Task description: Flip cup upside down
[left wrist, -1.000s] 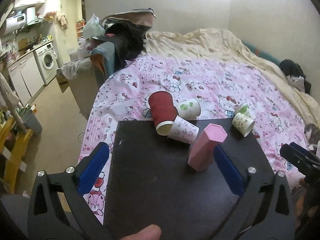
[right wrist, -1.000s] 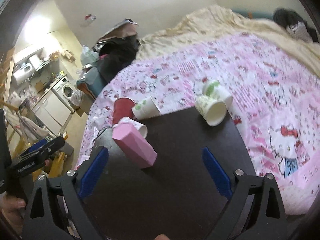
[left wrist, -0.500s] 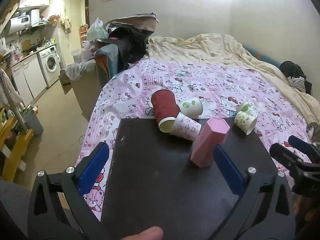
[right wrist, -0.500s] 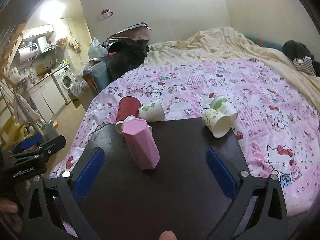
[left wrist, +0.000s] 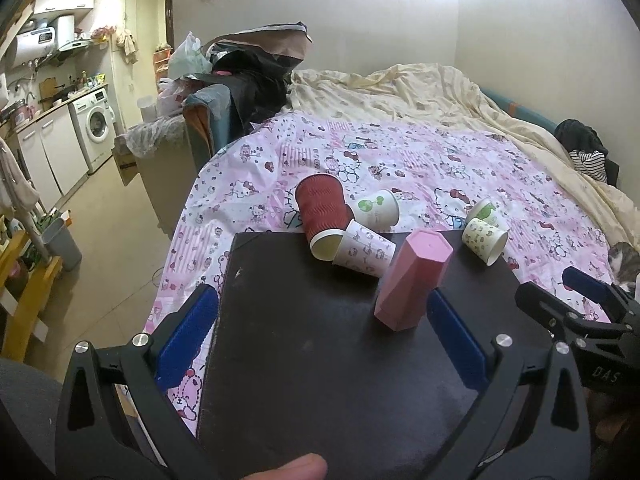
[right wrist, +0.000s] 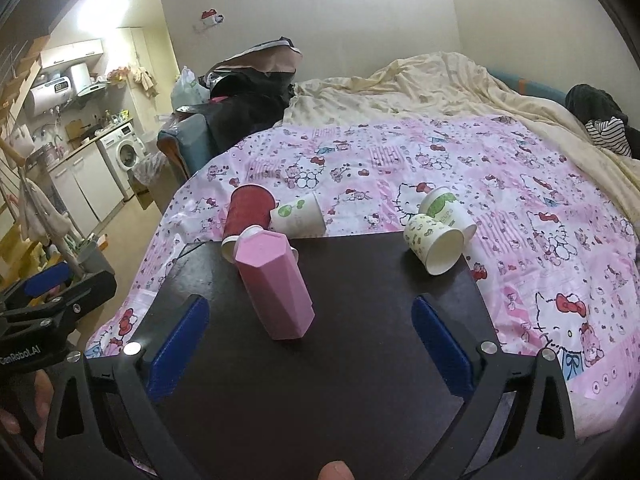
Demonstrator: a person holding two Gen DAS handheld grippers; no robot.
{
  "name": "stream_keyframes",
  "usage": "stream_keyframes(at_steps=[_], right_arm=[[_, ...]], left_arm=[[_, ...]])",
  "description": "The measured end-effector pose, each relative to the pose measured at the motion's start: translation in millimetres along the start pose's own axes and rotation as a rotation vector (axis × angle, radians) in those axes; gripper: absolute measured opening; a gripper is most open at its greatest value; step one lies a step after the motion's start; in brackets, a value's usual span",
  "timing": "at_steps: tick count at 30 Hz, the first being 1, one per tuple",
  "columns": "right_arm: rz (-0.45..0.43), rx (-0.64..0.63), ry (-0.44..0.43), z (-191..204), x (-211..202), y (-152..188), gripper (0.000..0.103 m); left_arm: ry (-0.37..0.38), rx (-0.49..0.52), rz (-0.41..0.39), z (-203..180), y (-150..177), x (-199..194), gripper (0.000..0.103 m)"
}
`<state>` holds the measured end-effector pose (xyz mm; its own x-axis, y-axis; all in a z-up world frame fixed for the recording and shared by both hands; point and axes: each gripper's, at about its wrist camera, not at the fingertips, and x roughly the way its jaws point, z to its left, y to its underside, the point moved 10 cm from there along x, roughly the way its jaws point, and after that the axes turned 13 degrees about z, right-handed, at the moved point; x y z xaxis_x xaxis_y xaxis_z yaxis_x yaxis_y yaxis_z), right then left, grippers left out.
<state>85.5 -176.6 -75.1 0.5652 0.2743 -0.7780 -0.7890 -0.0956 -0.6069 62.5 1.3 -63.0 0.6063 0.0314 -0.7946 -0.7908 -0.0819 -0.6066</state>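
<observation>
A pink faceted cup [left wrist: 414,283] [right wrist: 275,287] is seen standing mouth-down on the black tabletop [left wrist: 320,360] [right wrist: 320,360], closed base up, apart from the other cups. The left gripper [left wrist: 320,328] is held spread wide over the tabletop, nothing between its blue pads [left wrist: 186,336]; its right pad sits just beside the pink cup, contact cannot be told. The right gripper [right wrist: 310,344] is likewise spread wide and empty, with the pink cup standing ahead between its fingers, untouched.

At the far table edge a red ribbed cup [left wrist: 322,212] [right wrist: 246,216] is lying on its side, touching a white printed cup [left wrist: 364,254]. A white cup with a green logo [left wrist: 380,209] [right wrist: 298,216] is lying behind on the Hello Kitty bedsheet [left wrist: 440,168] [right wrist: 520,240]. Two more paper cups [left wrist: 484,236] [right wrist: 434,246] are lying at the right corner.

"DAS" is read on the right gripper's body in the left view; "GenRobot.AI", partly cut, is read on the left gripper's body in the right view. A washing machine [left wrist: 96,128] is seen at far left.
</observation>
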Motion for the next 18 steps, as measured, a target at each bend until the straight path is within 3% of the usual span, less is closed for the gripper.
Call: stream_keyframes(at_steps=[18], right_arm=[[-0.030,0.016,0.008,-7.9,-7.9,-6.8,0.103]], left_arm=[[-0.005,0.000,-0.007,0.6,1.8,1.1,0.103]])
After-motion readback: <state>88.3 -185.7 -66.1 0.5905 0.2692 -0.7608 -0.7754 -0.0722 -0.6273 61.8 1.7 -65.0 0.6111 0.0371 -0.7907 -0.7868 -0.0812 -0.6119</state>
